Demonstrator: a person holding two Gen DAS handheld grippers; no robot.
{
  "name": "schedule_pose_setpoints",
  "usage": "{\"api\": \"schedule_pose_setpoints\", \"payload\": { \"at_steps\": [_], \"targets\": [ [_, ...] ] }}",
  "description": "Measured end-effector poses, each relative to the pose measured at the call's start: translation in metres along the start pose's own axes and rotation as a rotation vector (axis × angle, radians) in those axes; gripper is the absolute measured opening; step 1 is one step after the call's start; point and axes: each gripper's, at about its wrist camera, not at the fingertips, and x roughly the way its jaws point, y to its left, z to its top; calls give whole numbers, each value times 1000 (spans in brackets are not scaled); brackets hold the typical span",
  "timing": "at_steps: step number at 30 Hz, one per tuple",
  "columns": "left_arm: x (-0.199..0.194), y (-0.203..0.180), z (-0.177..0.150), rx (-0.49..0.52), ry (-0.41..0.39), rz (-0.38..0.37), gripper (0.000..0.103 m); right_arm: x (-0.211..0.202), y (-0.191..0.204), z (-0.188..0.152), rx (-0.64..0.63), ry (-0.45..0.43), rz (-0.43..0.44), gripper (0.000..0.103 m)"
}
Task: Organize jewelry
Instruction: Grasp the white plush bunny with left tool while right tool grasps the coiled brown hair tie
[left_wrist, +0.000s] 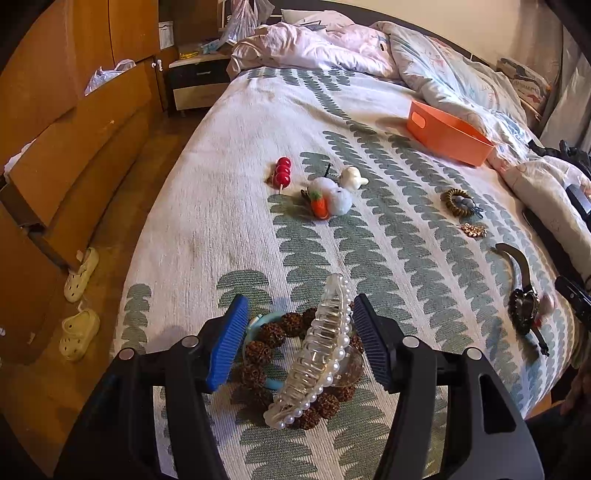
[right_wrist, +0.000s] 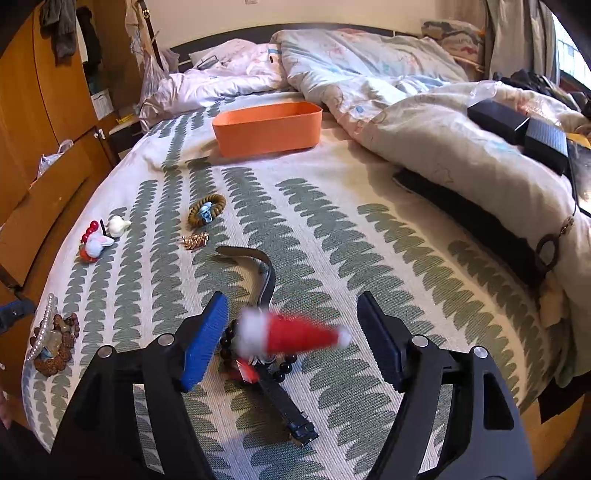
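A woven bedspread (left_wrist: 229, 206) with rows of grey-green leaf shapes covers the bed. In the lower centre of the left wrist view, a clear plastic claw clip (left_wrist: 314, 354) edged with pearls lies across a ring of knobbly brown seed beads (left_wrist: 266, 350). The left tool (left_wrist: 299, 343) stands spread on either side of the clip, its ribbed blue pads clear of it. Mid-frame lie a glossy red bead stick (left_wrist: 282, 171) and a fluffy white pom-pom clip with an orange carrot (left_wrist: 328, 199); an empty, smooth orange bin (left_wrist: 448, 134) sits at upper right.

In the right wrist view, lower centre, a blurred red felt Santa hat with white fluff (right_wrist: 288, 334) sits above dark round beads (right_wrist: 282, 369) and a black strap (right_wrist: 284, 406). The right tool (right_wrist: 295, 339) is spread wide around the hat; neither pad touches it
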Motion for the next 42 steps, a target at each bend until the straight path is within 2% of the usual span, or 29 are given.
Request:
{"api": "schedule_pose_setpoints", "payload": {
  "at_steps": [4, 8, 10, 13, 18, 24, 29, 31, 35, 37, 39, 42],
  "targets": [
    [1, 2, 3, -5, -12, 15, 60, -1, -1, 3, 14, -19, 11, 76],
    [0, 9, 9, -18, -34, 37, 67, -3, 6, 4, -2, -58, 38, 76],
    [2, 11, 13, -26, -42, 42, 73, -4, 18, 6, -38, -86, 71, 76],
    [9, 14, 19, -34, -36, 54, 74, -3, 43, 7, -110, -108, 108, 76],
    [24, 10, 29, -6, -32, 56, 80, 16, 76, 10, -183, -80, 164, 75],
    [48, -1, 48, 34, 1, 28, 84, 49, 95, 22, -233, -32, 163, 76],
    [67, -13, 74, 95, -5, 38, 84, 76, 110, 50, -268, 6, 130, 76],
    [75, -16, 79, 101, 7, 25, 84, 95, 118, 65, -279, 50, 105, 76],
    [93, -21, 84, 99, 59, -2, 84, 127, 121, 84, -249, 124, 101, 76],
    [100, -24, 84, 111, 73, 7, 84, 140, 116, 92, -210, 152, 97, 76],
    [106, -23, 85, 115, 83, 14, 84, 149, 107, 101, -149, 168, 127, 76],
    [111, -19, 90, 99, 93, 11, 84, 154, 98, 114, -108, 163, 113, 75]
  ]
}}
